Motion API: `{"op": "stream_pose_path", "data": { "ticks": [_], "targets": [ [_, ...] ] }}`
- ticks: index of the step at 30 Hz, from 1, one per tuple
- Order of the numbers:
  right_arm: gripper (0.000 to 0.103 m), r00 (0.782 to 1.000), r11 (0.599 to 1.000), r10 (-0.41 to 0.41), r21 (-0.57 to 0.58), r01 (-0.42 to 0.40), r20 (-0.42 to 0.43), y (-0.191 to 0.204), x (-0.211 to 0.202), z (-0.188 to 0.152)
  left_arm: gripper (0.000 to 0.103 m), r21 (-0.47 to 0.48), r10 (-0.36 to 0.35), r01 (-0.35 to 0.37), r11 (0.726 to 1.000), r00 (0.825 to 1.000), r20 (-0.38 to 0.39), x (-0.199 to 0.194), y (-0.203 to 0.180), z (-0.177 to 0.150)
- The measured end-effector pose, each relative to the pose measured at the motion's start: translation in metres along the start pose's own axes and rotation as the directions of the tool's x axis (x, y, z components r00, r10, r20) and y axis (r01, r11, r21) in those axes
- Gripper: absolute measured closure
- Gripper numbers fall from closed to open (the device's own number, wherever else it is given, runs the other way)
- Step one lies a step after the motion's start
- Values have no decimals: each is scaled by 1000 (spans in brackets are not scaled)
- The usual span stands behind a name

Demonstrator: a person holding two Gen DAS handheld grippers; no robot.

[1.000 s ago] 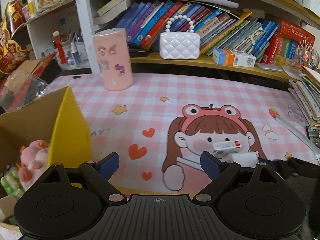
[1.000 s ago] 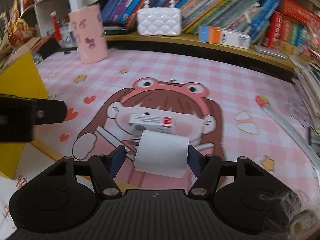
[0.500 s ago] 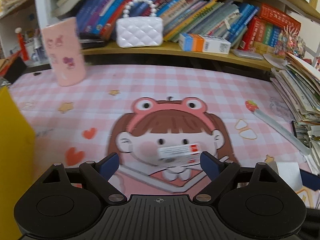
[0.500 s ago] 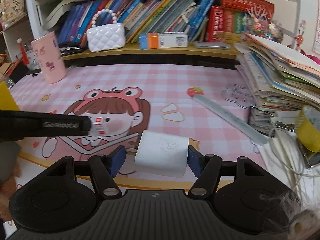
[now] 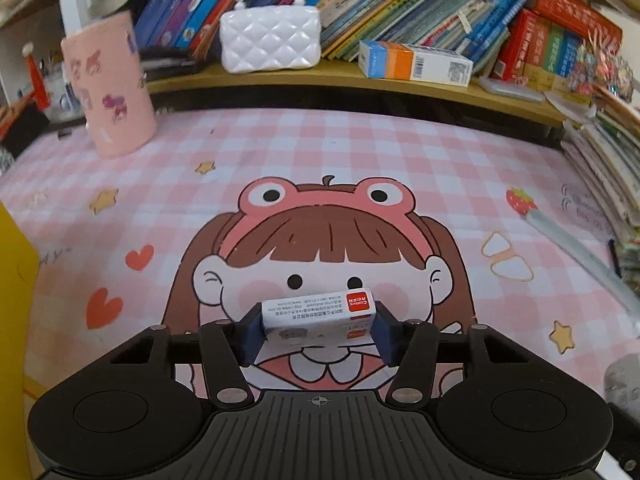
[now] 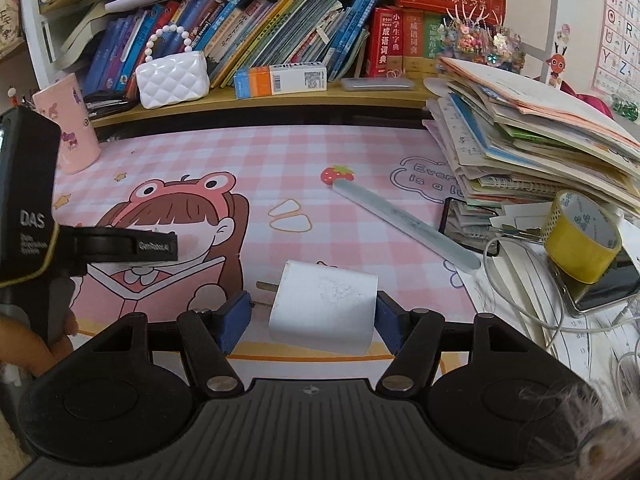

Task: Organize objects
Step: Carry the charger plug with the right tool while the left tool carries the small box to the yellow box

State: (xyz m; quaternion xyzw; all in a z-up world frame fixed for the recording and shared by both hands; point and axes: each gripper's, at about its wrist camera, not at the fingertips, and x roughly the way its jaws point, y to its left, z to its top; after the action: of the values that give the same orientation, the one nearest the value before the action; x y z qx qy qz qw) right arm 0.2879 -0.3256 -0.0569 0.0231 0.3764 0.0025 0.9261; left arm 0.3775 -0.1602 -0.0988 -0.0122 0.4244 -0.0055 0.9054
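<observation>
In the left wrist view my left gripper [image 5: 318,330] is shut on a small white box with a red end [image 5: 320,314], held low over the cartoon desk mat [image 5: 320,152]. In the right wrist view my right gripper [image 6: 310,320] holds a white charger plug [image 6: 324,306] between its blue pads [image 6: 236,320]; the plug's metal prongs point left. The right pad touches the plug and a small gap shows at the left pad. The left gripper's black body [image 6: 120,244] shows at the left of that view.
A pink cup [image 5: 110,84] stands at the mat's back left. A white quilted purse [image 5: 270,38] and an orange-blue box [image 5: 414,64] sit on the shelf before the books. A strawberry ruler [image 6: 400,220], a paper stack [image 6: 532,132] and yellow tape [image 6: 582,236] lie at right. A yellow box edge [image 5: 12,280] is at left.
My left gripper has swung right from the yellow box, come down over the small white box and closed on it. My right gripper has carried the plug to the right.
</observation>
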Motion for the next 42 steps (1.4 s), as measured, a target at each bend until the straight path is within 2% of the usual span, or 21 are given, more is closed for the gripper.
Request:
{"op": "stream_pose_path", "data": {
  "ticks": [8,13,22,42],
  "targets": [
    [39,999,999,45,-14,-45,3,18,-9,-2,51,-32,-47,49,998,997,61,-44,27,2],
    [39,997,996,81,-40,-81,9,38,-20,-6,50,-59,-79,84,995,993,85,-79,50,-8],
    [39,992,989,127,-82,-126,0,75,-43,-19,50,-58,-101,105,993,992,71,-129,87,-50],
    [39,983,968,182,-172,-182,-15,170,-111,-75,50,-90,-78,85,992,994,75,-208,174,-132]
  ]
}}
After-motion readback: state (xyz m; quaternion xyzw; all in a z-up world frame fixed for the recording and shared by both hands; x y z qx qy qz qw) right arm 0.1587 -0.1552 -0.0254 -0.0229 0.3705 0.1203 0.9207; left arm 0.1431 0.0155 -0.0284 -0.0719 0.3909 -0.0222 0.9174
